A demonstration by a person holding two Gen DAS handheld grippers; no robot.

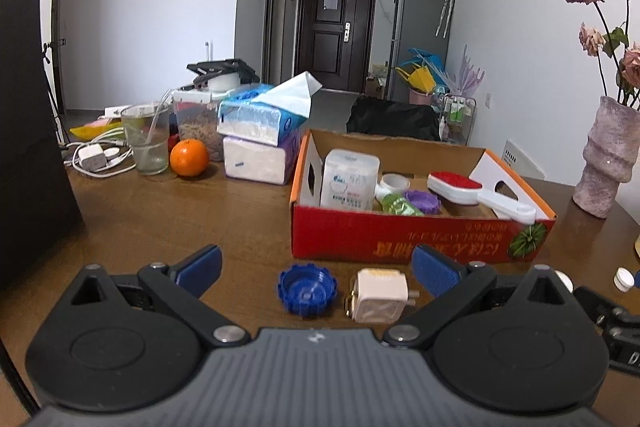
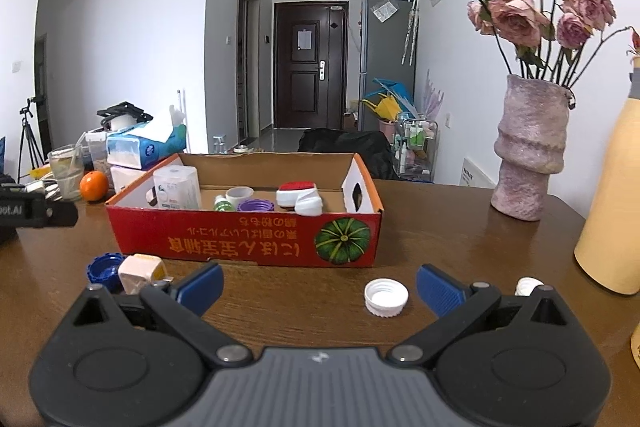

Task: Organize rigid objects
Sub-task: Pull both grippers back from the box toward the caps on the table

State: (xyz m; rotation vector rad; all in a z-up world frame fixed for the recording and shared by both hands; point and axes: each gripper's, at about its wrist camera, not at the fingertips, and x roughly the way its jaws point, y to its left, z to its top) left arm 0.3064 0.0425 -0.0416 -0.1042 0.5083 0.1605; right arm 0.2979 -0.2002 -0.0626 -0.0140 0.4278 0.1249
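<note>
A red cardboard box (image 1: 400,239) (image 2: 248,243) stands on the brown table and holds a white canister (image 1: 349,179), a purple cap (image 1: 422,201), a green bottle (image 1: 400,206) and a red-topped brush (image 1: 454,187). In front of it lie a blue cap (image 1: 307,289) (image 2: 105,267) and a white plug adapter (image 1: 378,295) (image 2: 140,271). My left gripper (image 1: 316,269) is open, low over the table, with both between its fingers. My right gripper (image 2: 320,287) is open; a white cap (image 2: 386,297) lies between its fingers.
Tissue packs (image 1: 260,131), an orange (image 1: 189,157), a glass (image 1: 146,143) and chargers (image 1: 94,157) crowd the table's far left. A pink vase of roses (image 2: 528,147) and a yellow bottle (image 2: 616,223) stand at right. Small white caps (image 1: 624,279) (image 2: 528,285) lie nearby.
</note>
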